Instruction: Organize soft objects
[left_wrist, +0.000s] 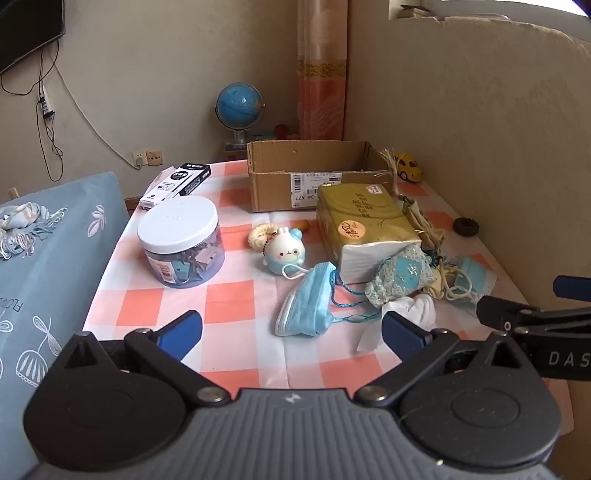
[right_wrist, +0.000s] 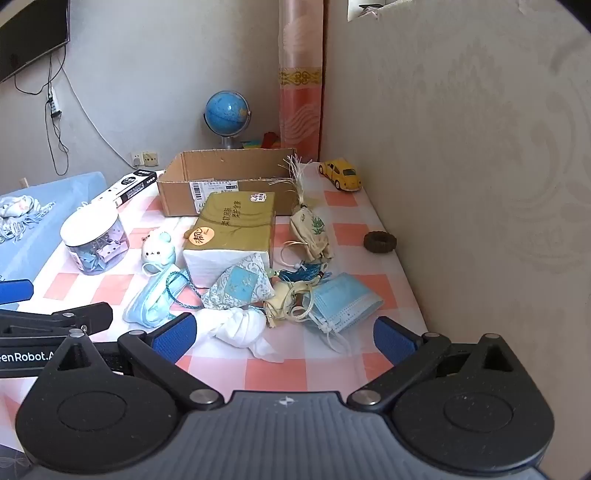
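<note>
Soft things lie on a checked tablecloth. A blue face mask lies in front of my open, empty left gripper. A second blue mask, a white knotted cloth and a blue patterned sachet lie in front of my open, empty right gripper. A white plush bunny and a gold tissue pack sit further back, before an open cardboard box. A beige sachet lies right of the tissue pack.
A clear jar with a white lid stands at the left, a black-and-white box behind it. A yellow toy car and a dark ring lie by the right wall. A blue bedspread borders the table's left edge.
</note>
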